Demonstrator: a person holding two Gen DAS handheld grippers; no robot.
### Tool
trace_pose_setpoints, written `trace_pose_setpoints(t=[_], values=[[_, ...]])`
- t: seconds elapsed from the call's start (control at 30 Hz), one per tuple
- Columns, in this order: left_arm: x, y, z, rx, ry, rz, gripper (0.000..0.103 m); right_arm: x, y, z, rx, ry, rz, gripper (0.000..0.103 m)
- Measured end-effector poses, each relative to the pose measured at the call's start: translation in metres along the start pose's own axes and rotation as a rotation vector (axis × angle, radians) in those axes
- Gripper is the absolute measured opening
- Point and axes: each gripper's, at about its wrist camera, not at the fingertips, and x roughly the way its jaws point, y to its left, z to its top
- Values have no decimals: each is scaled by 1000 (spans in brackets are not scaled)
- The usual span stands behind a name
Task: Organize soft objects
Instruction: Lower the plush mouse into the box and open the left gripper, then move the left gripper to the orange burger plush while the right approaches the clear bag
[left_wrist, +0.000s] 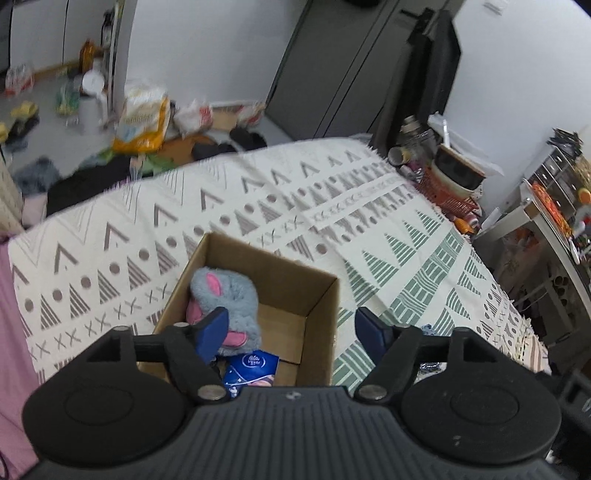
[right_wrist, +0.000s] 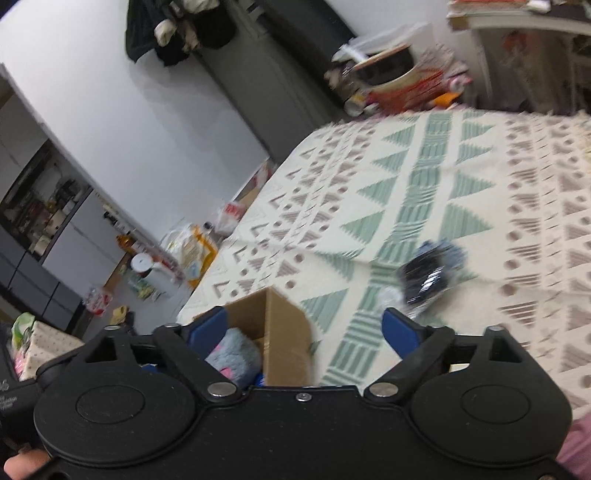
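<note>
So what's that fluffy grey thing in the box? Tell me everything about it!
The fluffy grey toy looks like a plush animal with shaggy grey fur and pink parts, one like an ear on top and more pink lower down. It lies slumped inside the open cardboard box, against the box's left wall. Its lower end rests beside a blue packet on the box floor. What animal it is cannot be told. The left gripper is open above it, its fingers not touching it.
</note>
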Motion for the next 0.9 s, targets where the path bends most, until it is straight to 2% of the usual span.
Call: trace_pose_setpoints(t=[0.17, 0.4, 0.53, 0.9], values=[[-18, -15, -6, -1, -22, -62, 81, -25, -19, 7, 10, -47, -16, 94], [-36, -35, -15, 14, -42, -86, 84, -49, -33, 11, 2, -68, -23, 102], [-43, -48, -20, 44, -54, -79, 84, -59, -43, 16, 11, -65, -24, 103], [-37, -73, -33, 79, -4, -79, 84, -65, -61, 26, 4, -20, -41, 103]])
